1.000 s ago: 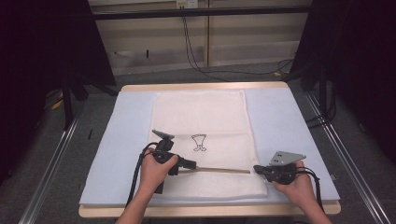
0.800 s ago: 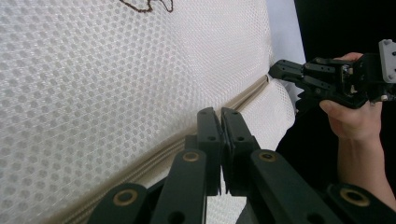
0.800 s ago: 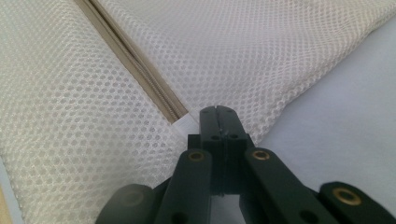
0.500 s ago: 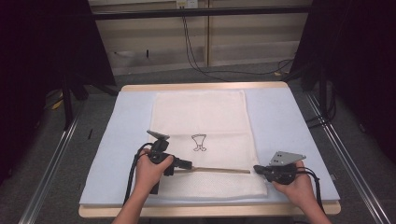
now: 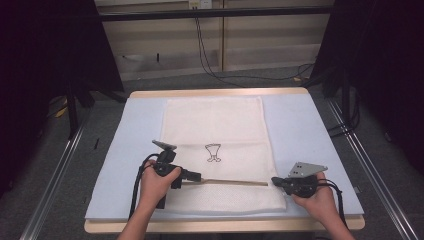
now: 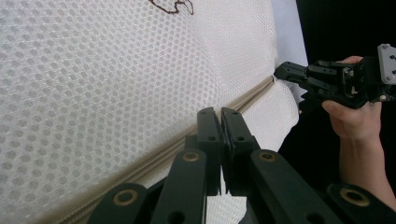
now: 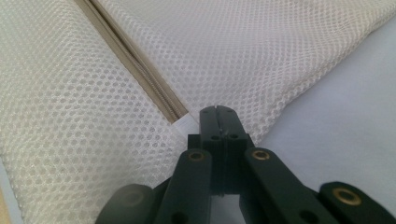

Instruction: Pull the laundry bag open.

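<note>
A white mesh laundry bag (image 5: 217,150) lies flat on the pale blue pad (image 5: 305,130) that covers the surface, with a small dark drawing (image 5: 213,152) near its middle. The zipper (image 5: 235,182) runs from left to right across the near part of the bag.

The left gripper (image 5: 192,176) is at the left end of the zipper. Its jaws are fully closed, and in the left gripper view (image 6: 220,122) they meet right on the zipper line; probably they pinch the slider, but the slider itself is hidden. The right gripper (image 5: 276,181) is at the right end of the zipper, also fully closed. In the right gripper view (image 7: 219,120) its tips sit on the edge of the mesh just beside the zipper end, so it seems to pinch the fabric there.

To do this step well, the right gripper should keep the bag's end fixed and a little tight, while the left gripper pulls straight along the zipper line, low and parallel to the surface, so that the mesh does not gather or get caught in the teeth.

The bag looks flat, with no bulge; it seems to hold nothing.
</note>
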